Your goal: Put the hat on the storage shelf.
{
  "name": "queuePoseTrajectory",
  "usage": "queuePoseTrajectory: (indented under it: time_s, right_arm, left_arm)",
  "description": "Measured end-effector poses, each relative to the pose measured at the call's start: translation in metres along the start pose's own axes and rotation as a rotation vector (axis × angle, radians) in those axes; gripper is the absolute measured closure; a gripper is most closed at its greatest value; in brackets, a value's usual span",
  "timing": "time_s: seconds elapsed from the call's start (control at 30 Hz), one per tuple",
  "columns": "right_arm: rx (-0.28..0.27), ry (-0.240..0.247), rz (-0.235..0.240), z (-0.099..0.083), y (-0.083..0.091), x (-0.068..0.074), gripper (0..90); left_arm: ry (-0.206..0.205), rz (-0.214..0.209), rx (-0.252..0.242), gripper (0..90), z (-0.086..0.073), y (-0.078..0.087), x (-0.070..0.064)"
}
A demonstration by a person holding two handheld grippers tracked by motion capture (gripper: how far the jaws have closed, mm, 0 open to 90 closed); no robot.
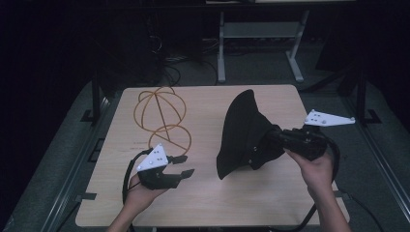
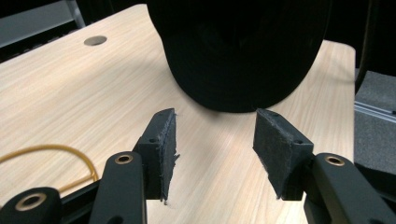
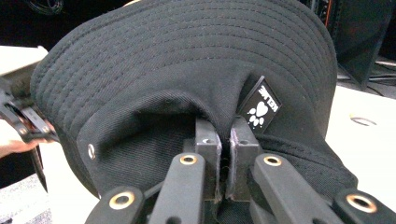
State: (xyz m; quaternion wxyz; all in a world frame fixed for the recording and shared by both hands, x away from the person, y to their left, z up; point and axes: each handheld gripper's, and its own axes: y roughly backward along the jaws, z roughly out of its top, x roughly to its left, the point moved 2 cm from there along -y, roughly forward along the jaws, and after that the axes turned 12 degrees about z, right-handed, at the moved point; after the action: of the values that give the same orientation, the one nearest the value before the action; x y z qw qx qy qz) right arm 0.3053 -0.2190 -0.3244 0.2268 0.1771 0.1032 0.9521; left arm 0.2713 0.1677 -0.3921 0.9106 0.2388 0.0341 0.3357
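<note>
A black bucket hat (image 1: 244, 133) stands tilted on edge over the right half of the wooden table (image 1: 208, 198), brim toward the left. My right gripper (image 1: 270, 137) is shut on the hat's crown fabric; in the right gripper view the jaws pinch a fold of the hat (image 3: 187, 79) beside a small black label with a paw print (image 3: 260, 106). My left gripper (image 1: 183, 165) sits low at the front left, open and empty, pointing at the hat. In the left gripper view its pads (image 2: 163, 149) frame bare wood just short of the hat's brim (image 2: 243, 60).
A yellow wire sphere stand (image 1: 162, 116) stands at the table's back left, just behind the left gripper; a loop of the stand (image 2: 51, 156) lies left of the jaws. A round hole (image 2: 95, 40) marks the tabletop. A metal desk frame (image 1: 261, 43) is beyond the far edge.
</note>
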Motion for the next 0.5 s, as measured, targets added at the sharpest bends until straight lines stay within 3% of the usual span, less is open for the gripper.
queuePoseTrajectory:
  time_s: [0.13, 0.37, 0.5]
  right_arm:
    - [0.001, 0.001, 0.005, 0.009, -0.003, 0.001, 85.1]
    - [0.0, -0.001, 0.032, 0.03, -0.015, 0.003, 85.1]
    - [-0.003, 0.0, 0.041, 0.038, -0.02, 0.003, 85.0]
  left_arm:
    - [-0.004, 0.005, 0.004, 47.9, -0.009, -0.002, 0.002]
    - [0.028, -0.004, 0.018, 46.0, -0.023, -0.003, 0.004]
    - [0.02, -0.007, 0.027, 45.2, -0.03, -0.005, 0.004]
